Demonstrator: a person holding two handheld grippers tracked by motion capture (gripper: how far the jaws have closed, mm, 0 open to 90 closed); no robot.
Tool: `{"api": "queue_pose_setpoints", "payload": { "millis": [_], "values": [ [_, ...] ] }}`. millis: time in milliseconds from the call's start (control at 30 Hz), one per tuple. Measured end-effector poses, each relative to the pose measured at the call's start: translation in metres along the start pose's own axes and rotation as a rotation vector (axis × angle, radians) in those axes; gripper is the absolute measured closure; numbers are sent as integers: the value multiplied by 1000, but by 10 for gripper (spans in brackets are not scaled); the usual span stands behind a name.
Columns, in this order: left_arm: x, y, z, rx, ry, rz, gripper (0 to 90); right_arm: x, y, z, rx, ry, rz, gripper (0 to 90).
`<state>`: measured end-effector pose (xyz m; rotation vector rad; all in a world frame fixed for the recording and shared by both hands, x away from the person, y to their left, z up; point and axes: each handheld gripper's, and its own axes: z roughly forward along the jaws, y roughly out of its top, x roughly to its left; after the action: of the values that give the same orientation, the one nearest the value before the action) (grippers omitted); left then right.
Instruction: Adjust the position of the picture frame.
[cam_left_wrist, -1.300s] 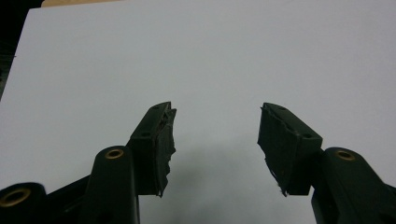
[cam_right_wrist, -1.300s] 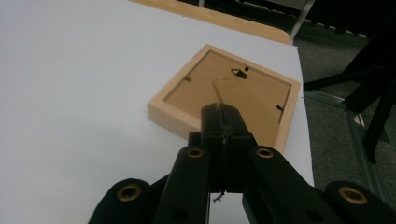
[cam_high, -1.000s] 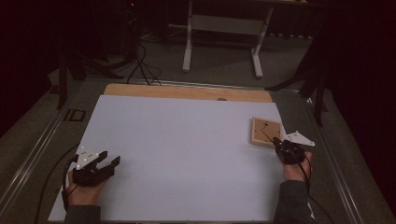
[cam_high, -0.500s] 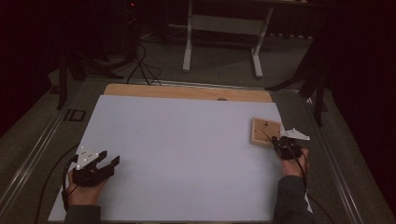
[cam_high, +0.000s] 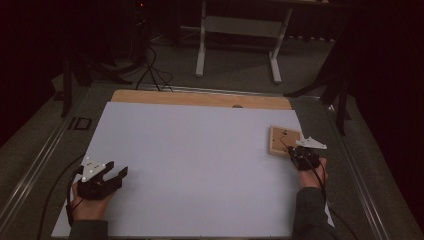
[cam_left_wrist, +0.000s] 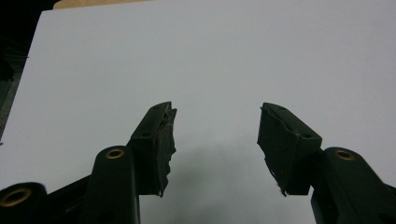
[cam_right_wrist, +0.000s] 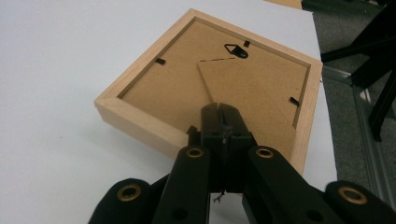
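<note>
Your right gripper (cam_right_wrist: 219, 114), jaws pressed together, hovers over the near edge of the face-down picture frame (cam_high: 284, 140) at the desk's (cam_high: 200, 150) 3 o'clock side; your left gripper (cam_left_wrist: 215, 135) rests spread at 8 o'clock.

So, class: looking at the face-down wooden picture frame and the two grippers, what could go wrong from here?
1. The right gripper has its jaws shut over the near corner of the light wooden picture frame; pressing there might tip or skid it.
2. The frame lies near the right edge of the white table sheet, so a push could send it off.
3. The left gripper is open and far away, so it cannot steady the frame.
</note>
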<state>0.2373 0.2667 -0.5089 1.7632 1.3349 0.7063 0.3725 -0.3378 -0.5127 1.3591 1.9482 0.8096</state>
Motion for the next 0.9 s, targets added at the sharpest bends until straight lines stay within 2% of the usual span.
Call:
{"api": "queue_pose_setpoints", "payload": {
  "millis": [133,333,400,600,900],
  "values": [
    [0,0,0,-2,0,1,454,-2,1,3,2,9,12,899],
    [-1,0,0,0,3,6,453,0,4,6,22,8,-2,900],
    [0,0,0,-1,5,4,453,2,7,9,37,0,-25,900],
    [0,0,-1,-4,9,-2,453,2,8,8,46,31,-3,900],
    [0,0,-1,-1,12,2,452,7,8,6,48,66,-5,900]
  ]
}}
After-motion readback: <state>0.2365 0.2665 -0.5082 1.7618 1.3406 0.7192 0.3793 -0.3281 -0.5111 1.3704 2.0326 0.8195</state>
